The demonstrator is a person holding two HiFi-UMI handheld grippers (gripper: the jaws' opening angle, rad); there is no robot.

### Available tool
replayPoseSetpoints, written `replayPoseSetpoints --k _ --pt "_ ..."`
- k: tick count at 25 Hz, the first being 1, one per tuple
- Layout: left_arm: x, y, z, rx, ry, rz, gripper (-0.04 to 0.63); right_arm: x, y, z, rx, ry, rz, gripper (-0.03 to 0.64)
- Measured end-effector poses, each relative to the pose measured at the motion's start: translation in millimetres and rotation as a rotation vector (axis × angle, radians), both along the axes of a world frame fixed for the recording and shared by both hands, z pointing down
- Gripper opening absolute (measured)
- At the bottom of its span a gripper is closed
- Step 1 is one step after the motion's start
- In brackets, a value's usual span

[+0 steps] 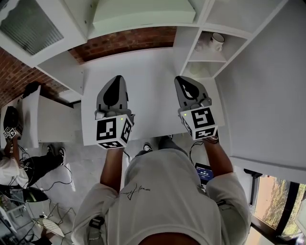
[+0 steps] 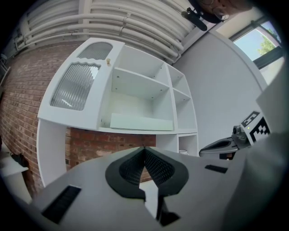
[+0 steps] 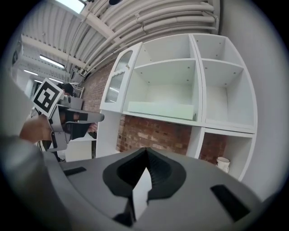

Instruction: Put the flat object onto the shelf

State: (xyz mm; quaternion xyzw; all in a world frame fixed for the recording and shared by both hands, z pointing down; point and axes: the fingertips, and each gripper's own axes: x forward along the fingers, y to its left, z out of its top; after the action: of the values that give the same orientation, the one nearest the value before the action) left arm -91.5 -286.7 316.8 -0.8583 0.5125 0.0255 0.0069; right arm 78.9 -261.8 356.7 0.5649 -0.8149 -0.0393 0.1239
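The flat object, a pale green board [image 1: 143, 14], lies on the lower shelf of the white cabinet [image 1: 191, 55]. It also shows in the left gripper view [image 2: 141, 122] and the right gripper view [image 3: 161, 109]. My left gripper [image 1: 116, 78] hangs over the white table [image 1: 148, 95], well short of the cabinet. Its jaws are shut with nothing between them [image 2: 144, 148]. Beside it, to the right, my right gripper [image 1: 180, 79] is level with it, shut and empty [image 3: 146, 150]. Each gripper shows in the other's view: the right gripper [image 2: 202, 152] and the left gripper [image 3: 103, 117].
A white mug [image 1: 217, 40] stands in the cabinet's lower right compartment [image 3: 223, 163]. The ribbed-glass cabinet door [image 2: 76, 85] stands open at the left. A brick wall [image 1: 129, 40] backs the table. A second desk [image 1: 48, 119], a seated person [image 1: 12, 162] and floor cables lie to the left.
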Motion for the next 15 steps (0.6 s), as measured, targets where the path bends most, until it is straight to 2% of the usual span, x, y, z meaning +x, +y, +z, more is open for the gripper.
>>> replayPoseSetpoints --k 8,15 --pt "0 37 34 -0.091 0.011 0.042 0.014 0 43 13 -0.042 -0.155 0.069 0.029" --pt "-9 62 53 -0.134 0.023 0.047 0.014 -9 77 25 -0.072 -0.206 0.096 0.028"
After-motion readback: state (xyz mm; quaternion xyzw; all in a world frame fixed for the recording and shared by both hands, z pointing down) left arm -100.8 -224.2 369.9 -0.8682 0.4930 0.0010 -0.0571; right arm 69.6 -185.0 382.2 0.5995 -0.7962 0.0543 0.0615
